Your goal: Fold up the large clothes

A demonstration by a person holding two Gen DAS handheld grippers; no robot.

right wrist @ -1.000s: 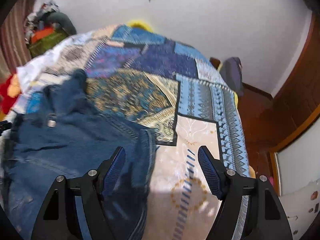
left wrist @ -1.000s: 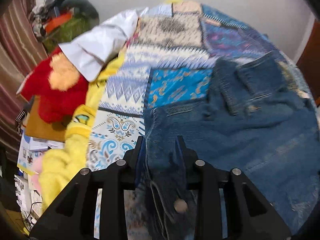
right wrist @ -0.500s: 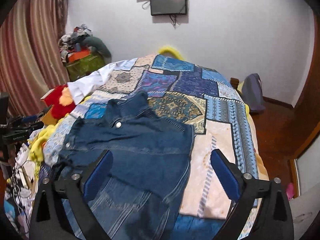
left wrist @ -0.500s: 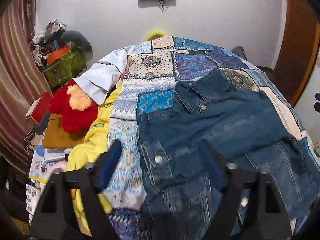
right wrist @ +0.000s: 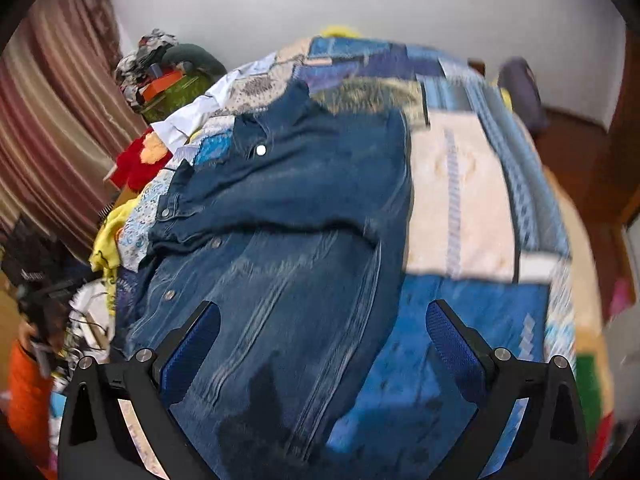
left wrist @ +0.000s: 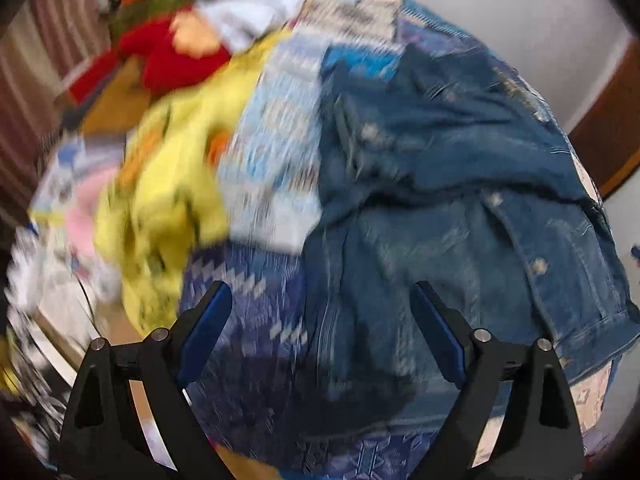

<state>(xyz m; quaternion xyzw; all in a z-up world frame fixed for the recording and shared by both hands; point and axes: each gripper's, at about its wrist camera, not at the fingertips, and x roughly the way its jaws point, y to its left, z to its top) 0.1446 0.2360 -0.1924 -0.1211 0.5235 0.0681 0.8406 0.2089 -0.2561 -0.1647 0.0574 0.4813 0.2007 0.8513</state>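
The bed (right wrist: 460, 200) carries the denim jacket (right wrist: 288, 220) along its left edge, one fold laid across its middle. Both the left gripper (left wrist: 320, 336) and right gripper (right wrist: 322, 344) hover released, empty. Judging between folds: next, grasp the near hem.

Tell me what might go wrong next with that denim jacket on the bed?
The denim jacket lies bunched, with a raised crease across its middle, so the next fold may come out crooked. Both claws, left claw and right claw, are open and holding nothing. A low grab might also catch the patchwork bedspread underneath.
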